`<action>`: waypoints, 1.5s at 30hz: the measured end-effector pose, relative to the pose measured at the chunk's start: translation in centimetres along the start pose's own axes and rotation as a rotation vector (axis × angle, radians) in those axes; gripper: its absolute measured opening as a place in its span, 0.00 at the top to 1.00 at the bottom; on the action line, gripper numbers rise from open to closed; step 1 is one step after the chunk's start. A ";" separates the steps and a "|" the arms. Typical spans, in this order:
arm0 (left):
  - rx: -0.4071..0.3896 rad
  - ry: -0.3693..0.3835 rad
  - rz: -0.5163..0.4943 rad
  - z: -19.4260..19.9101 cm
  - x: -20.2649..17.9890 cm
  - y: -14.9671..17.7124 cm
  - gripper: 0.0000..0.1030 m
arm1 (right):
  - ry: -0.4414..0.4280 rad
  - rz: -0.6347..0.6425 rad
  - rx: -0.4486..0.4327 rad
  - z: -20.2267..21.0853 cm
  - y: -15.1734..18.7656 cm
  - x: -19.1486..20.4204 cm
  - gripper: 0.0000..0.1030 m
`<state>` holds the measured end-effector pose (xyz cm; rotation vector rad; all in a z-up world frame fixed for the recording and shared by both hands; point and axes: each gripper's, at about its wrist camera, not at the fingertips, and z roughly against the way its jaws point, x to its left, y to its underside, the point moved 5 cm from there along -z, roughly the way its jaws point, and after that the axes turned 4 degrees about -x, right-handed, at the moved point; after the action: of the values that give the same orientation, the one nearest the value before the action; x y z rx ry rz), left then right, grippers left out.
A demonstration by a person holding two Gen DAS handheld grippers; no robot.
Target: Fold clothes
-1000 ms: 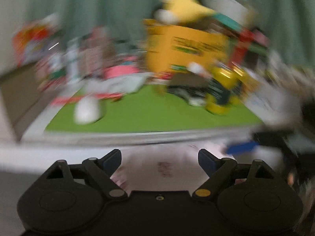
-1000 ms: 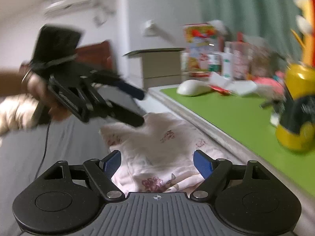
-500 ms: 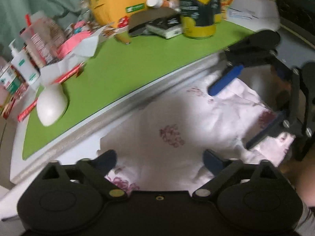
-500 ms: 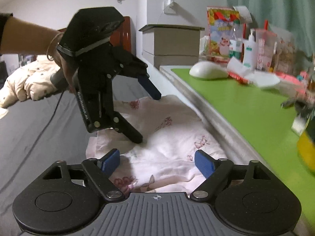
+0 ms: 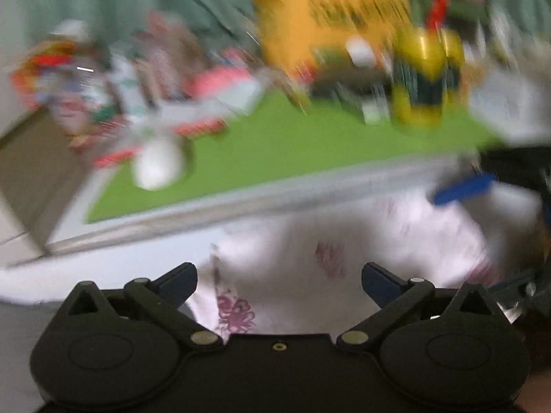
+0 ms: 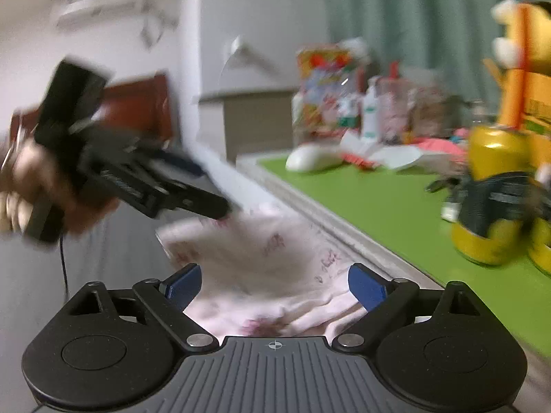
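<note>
blurred desk clutter [image 5: 344, 51] beyond garment [image 5: 310, 241]

We cannot read the print on the yellow box [image 5: 330, 17]: the whole left wrist view is smeared. The right tool [image 5: 489, 227] is cut off by that view's right edge. In the right wrist view, the left tool [image 6: 193, 186] and the hand [image 6: 41, 186] holding it blur.

Both grippers: black linkage arms, silver pivot screws, blue pads [image 6: 365, 290]. Right gripper [image 6: 273, 287] base ribbed grey, crosshair mark. Left gripper [image 5: 279, 284] base smooth black.
</note>
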<state>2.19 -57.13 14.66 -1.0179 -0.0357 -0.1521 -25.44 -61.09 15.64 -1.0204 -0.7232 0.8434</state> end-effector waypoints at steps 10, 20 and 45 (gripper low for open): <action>-0.206 -0.146 0.147 17.6 -8.3 1.0 0.00 | 0.154 -0.157 -0.092 9.9 -1.3 7.0 0.06; -0.274 -0.335 0.279 28.5 -15.6 3.2 0.00 | 0.251 -0.082 -0.080 18.2 -1.1 13.4 0.01; -0.003 -0.594 0.498 31.5 -16.1 8.1 0.00 | 0.380 -0.048 0.088 22.6 0.5 16.6 0.01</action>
<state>-11.30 -24.40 22.79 -1.0165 -0.3189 0.6075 -36.20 -37.08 25.25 -1.0421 -0.3823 0.6094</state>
